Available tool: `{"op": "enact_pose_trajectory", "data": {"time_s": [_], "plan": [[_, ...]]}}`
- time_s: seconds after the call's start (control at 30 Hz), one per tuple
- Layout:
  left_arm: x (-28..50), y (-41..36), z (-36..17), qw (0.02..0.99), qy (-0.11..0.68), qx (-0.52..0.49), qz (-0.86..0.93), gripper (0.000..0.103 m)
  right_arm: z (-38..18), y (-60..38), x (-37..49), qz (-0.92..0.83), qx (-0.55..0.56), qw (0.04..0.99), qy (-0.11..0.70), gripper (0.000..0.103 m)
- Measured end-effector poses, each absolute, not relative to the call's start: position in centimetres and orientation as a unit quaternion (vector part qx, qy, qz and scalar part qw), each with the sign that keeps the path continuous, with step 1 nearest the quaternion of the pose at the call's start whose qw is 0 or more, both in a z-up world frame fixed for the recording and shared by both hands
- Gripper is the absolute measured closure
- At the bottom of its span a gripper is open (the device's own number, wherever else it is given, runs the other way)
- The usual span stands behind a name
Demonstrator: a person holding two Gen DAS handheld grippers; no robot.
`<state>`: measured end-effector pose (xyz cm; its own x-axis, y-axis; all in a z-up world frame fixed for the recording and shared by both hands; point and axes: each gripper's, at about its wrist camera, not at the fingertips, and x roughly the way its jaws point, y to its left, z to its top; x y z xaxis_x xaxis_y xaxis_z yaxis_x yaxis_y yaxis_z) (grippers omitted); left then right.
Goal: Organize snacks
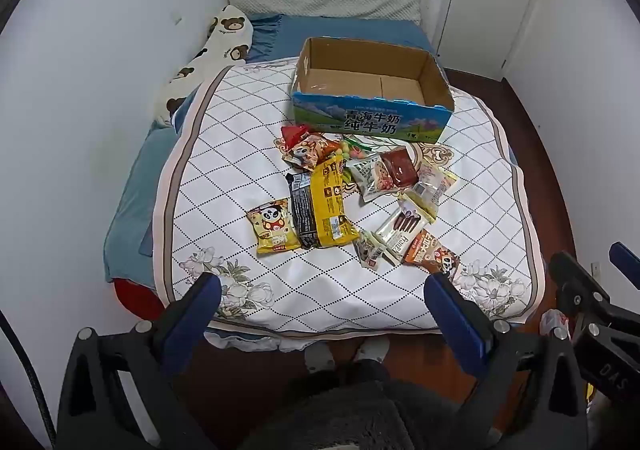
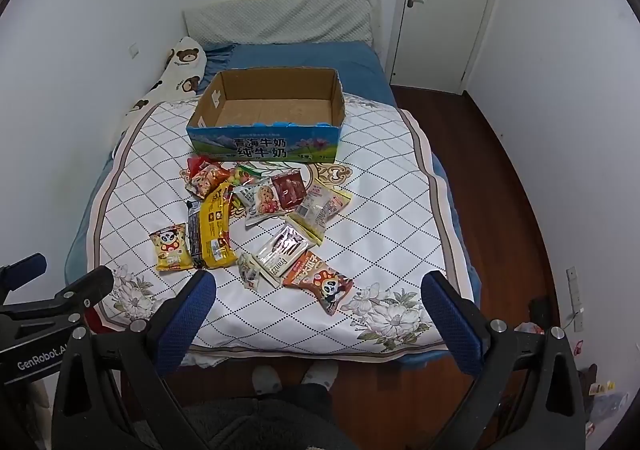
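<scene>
Surface: a bed (image 1: 496, 154) is covered by a white quilt (image 2: 384, 186) with a dark diamond grid and flower prints at the near corners; a blue sheet (image 1: 352, 30) is seen beyond it.
Room: white walls, a white door (image 2: 448, 2) with a lever handle at the far right, and a dark wooden floor (image 2: 500, 178) are seen.
Box: an open cardboard box (image 1: 438, 80) is set on the quilt behind the snacks; nothing is seen inside it.
Writing: "青海牛奶 纯牛奶" is printed on the blue front of the box; "Franzzi" is read on a white packet (image 2: 280, 254); "GenRobot.AI" is read on the left gripper's body in the right wrist view.
Snacks: a pile of snacks (image 1: 352, 194) is spread on the quilt in front of the box, among them a yellow panda packet (image 1: 274, 226), a long yellow packet (image 1: 330, 206) and an orange panda packet (image 2: 320, 282).
Around: a bear-print pillow (image 1: 208, 50) is laid along the left wall; a padded headboard (image 2: 280, 18) is seen at the far end; slippered feet (image 2: 296, 374) are seen at the foot of the bed.
Left gripper (image 1: 322, 292): held wide open over the bed's near edge, nothing between its fingers.
Right gripper (image 2: 320, 290): likewise spread fully, nothing grasped, near the orange panda packet.
</scene>
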<state>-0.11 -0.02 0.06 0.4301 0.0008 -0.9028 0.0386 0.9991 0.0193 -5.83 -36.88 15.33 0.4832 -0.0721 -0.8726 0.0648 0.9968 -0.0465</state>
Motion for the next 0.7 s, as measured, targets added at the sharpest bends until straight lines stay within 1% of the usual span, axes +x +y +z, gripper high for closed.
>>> {"op": "enact_pose_trajectory", "data": {"time_s": [0.7], "plan": [[0.06, -0.13, 0.14, 0.844, 0.535, 0.018, -0.009, 0.000, 15.02, -37.34, -6.01, -0.037, -0.002, 0.861, 0.507, 0.000]]}}
